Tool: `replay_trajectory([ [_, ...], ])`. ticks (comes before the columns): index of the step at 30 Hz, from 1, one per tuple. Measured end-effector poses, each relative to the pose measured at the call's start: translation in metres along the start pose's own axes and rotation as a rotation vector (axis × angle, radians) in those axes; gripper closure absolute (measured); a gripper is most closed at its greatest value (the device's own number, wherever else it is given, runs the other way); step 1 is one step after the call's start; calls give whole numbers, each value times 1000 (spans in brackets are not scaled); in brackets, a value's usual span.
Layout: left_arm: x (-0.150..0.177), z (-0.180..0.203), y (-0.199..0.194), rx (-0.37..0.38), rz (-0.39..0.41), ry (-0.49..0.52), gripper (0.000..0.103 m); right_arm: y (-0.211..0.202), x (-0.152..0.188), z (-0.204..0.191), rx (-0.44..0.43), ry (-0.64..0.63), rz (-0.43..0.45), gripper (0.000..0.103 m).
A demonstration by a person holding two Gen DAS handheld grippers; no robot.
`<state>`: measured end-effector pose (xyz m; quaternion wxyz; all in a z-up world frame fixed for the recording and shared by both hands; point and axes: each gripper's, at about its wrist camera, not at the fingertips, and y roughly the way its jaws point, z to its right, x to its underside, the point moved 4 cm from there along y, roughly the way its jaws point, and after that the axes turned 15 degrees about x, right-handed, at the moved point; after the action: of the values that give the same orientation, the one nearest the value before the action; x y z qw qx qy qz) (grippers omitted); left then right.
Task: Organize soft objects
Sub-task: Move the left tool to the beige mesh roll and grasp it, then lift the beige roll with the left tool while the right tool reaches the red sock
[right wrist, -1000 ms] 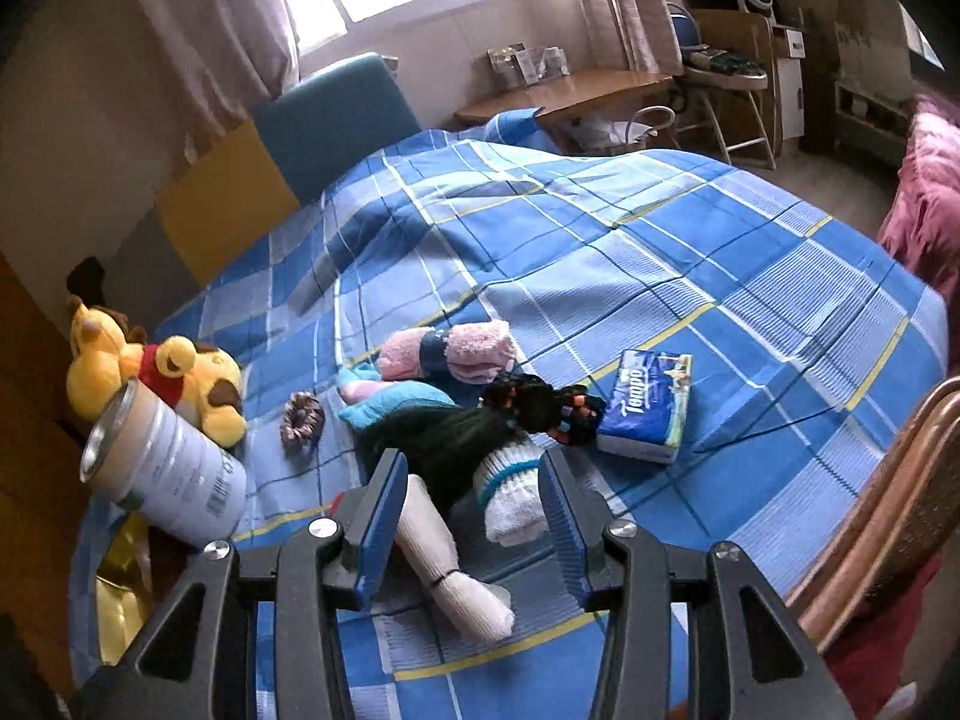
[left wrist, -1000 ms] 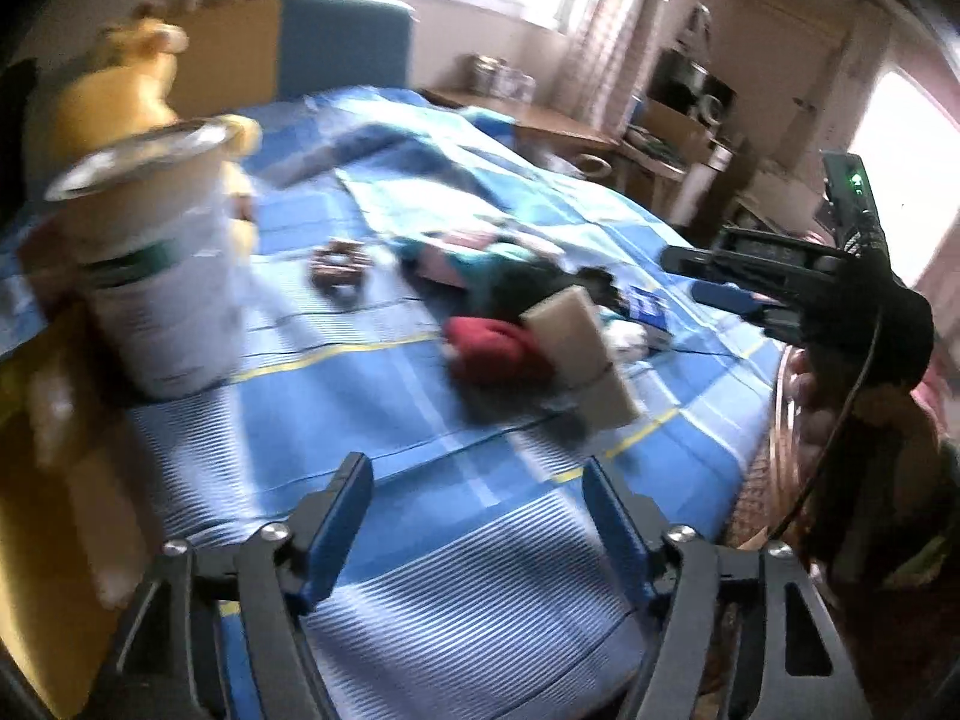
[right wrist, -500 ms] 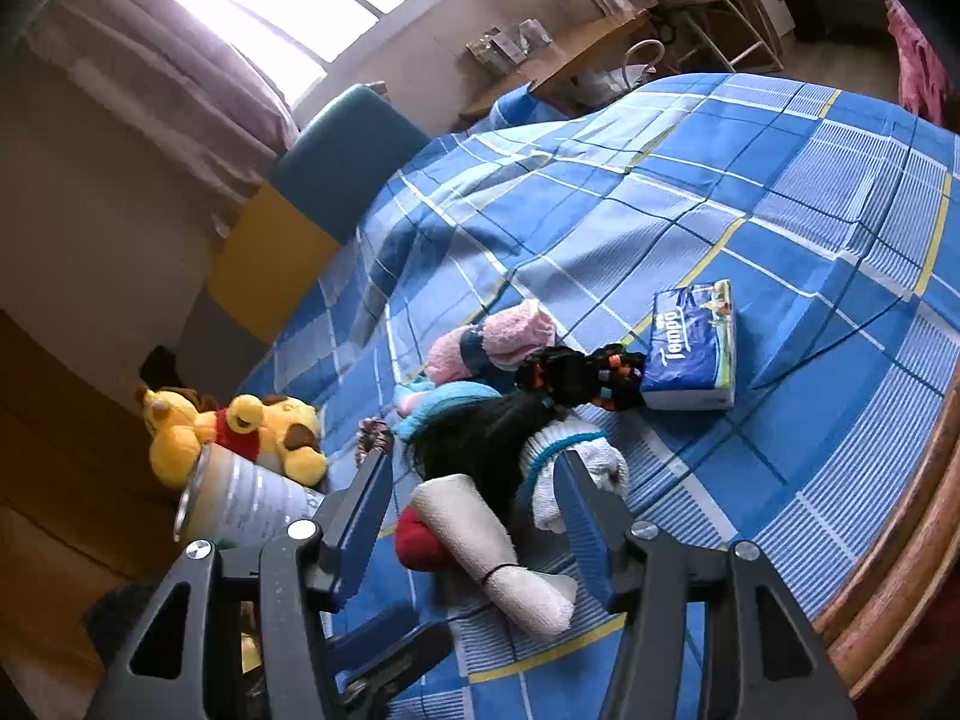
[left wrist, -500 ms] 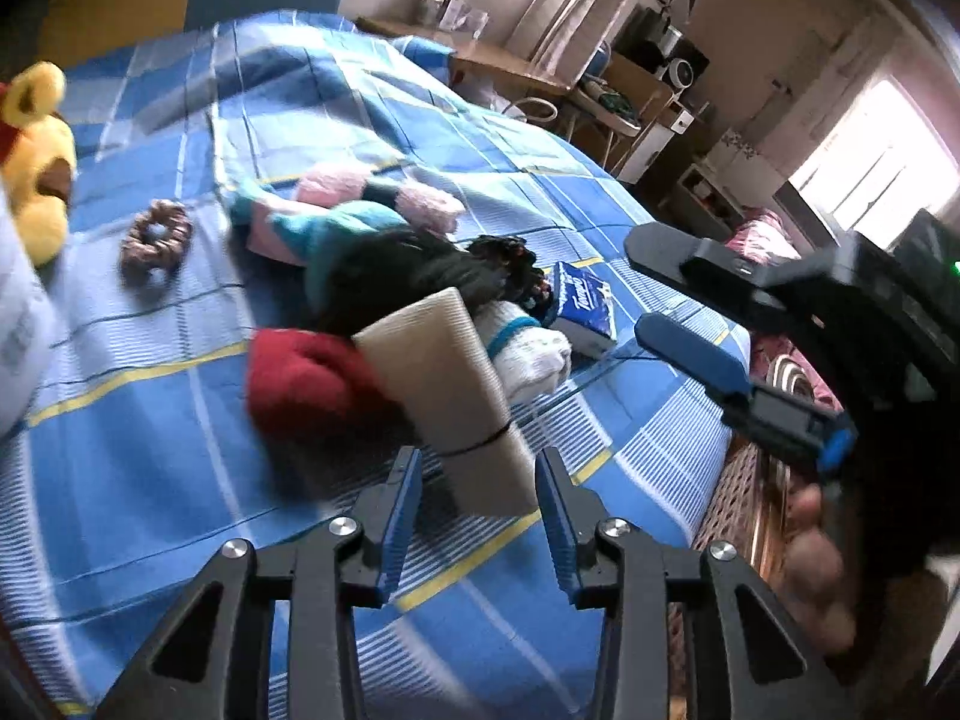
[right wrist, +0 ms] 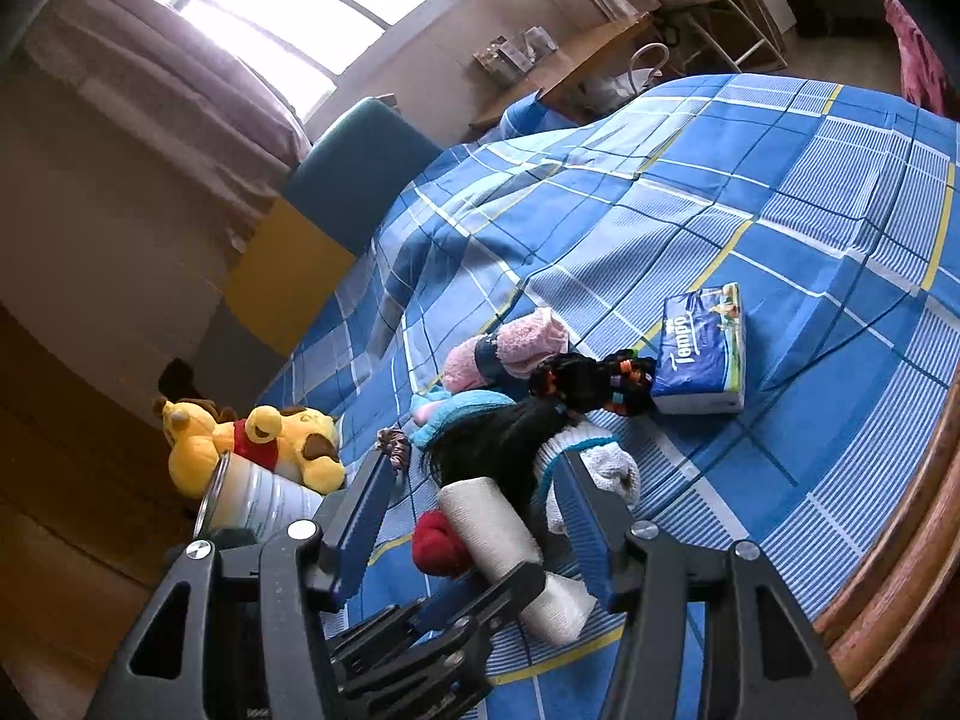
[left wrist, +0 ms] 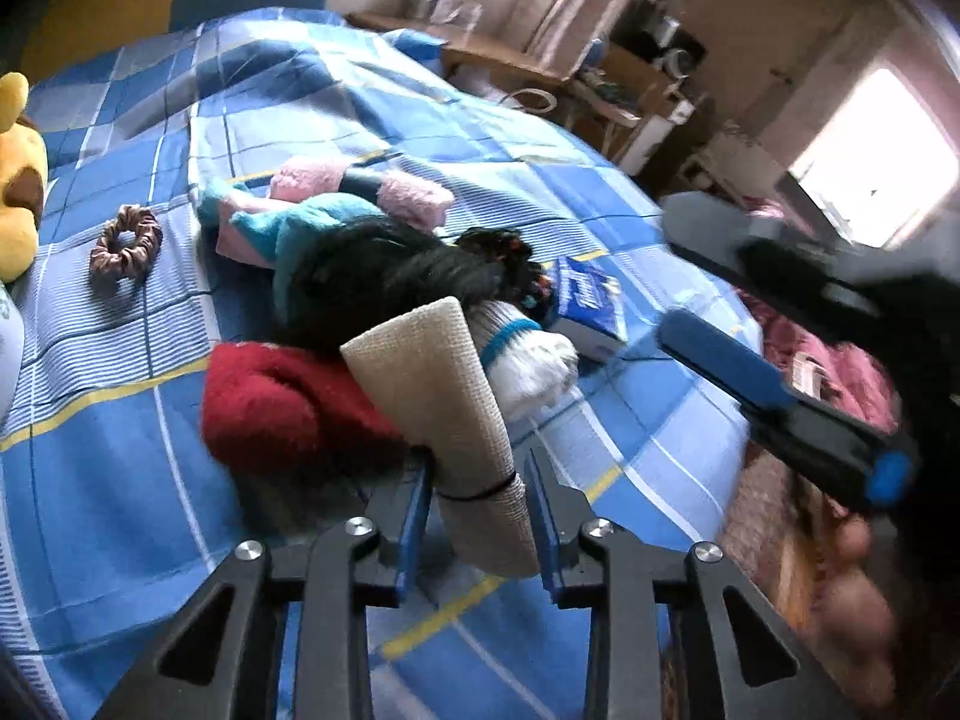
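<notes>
The bed (right wrist: 780, 192), covered in a blue checked sheet, carries a pile of soft items near its wooden edge; a plush bear (right wrist: 252, 438) and a tin (right wrist: 258, 504) sit at the pile's left. The beige roll (left wrist: 456, 420), bound by a thin black band, lies at the front of the pile, leaning on a red sock (left wrist: 282, 408) with a white sock (left wrist: 528, 360) just beside it. The left hand-held gripper (left wrist: 477, 519) has its jaws closing around the roll's lower end; the pads stand just beside the fabric and firm contact cannot be confirmed. The right hand-held gripper (right wrist: 474, 516) hangs above the pile with jaws apart, holding nothing. Risk: the roll tapers and is soft, so a grip near its end may slip off or compress the roll; lifting may also drag the red sock along, since the two touch. The left wrist view shows the pad gap and a scrunchie (left wrist: 126, 240); the right wrist view alone shows the tin, the full tissue pack (right wrist: 702, 354) and the roll's free end past the jaws.
</notes>
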<state>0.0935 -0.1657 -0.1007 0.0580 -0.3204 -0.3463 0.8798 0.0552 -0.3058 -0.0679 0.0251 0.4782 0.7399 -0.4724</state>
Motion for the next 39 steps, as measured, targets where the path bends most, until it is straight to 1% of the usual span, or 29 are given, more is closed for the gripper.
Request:
replay_trajectory([
  [3, 15, 0, -28, 18, 17, 40, 75, 1, 0, -1, 7, -4, -3, 46],
  [5, 29, -6, -44, 44, 12, 23, 75, 1, 1, -1, 15, -8, -7, 46],
  [9, 63, -31, -74, -2, 9, -34, 75, 4, 2, -4, 38, -24, -19, 46],
  [10, 71, -38, -81, -3, 15, -52, 75, 5, 2, -4, 48, -29, -23, 46],
  [12, 80, -46, -92, 1, 34, -73, 75, 9, 4, -6, 74, -46, -36, 46],
  [14, 86, -54, -102, -26, 54, -87, 75, 11, 5, -8, 100, -62, -48, 46],
  [16, 91, -60, -105, -32, 57, -107, 75, 15, 7, -10, 135, -88, -64, 46],
  [17, 93, -64, -105, -35, 56, -125, 75, 19, 9, -15, 165, -125, -80, 46],
  [19, 97, -73, -106, -42, 53, -148, 76, 26, 16, -25, 194, -197, -111, 46],
  [22, 100, -78, -101, -37, 48, -179, 73, 43, 31, -52, 202, -332, -205, 46],
  [23, 101, -78, -101, -26, 50, -196, 67, 49, 37, -62, 206, -386, -230, 46],
  [24, 100, -79, -101, -21, 52, -206, 55, 55, 43, -72, 217, -439, -248, 45],
  [26, 100, -80, -102, -21, 60, -220, 44, 70, 51, -89, 255, -534, -271, 42],
  [29, 96, -76, -99, -17, 61, -232, 40, 98, 62, -109, 329, -687, -313, 42],
  [31, 92, -72, -95, -39, 59, -217, 36, 113, 67, -114, 370, -754, -331, 42],
  [33, 89, -67, -87, -78, 51, -192, 34, 128, 71, -111, 416, -788, -343, 42],
  [34, 89, -66, -85, -91, 49, -183, 34, 134, 73, -107, 405, -772, -372, 42],
  [35, 88, -66, -81, -111, 47, -173, 36, 137, 75, -102, 376, -741, -400, 44],
  [36, 88, -65, -77, -133, 52, -152, 37, 139, 75, -99, 356, -712, -417, 50],
  [37, 89, -63, -75, -161, 55, -123, 39, 141, 76, -95, 337, -684, -433, 51],
  [38, 90, -62, -73, -180, 54, -107, 44, 141, 75, -93, 330, -672, -439, 52],
  [39, 92, -61, -72, -197, 56, -87, 44, 140, 74, -92, 327, -669, -436, 53],
])
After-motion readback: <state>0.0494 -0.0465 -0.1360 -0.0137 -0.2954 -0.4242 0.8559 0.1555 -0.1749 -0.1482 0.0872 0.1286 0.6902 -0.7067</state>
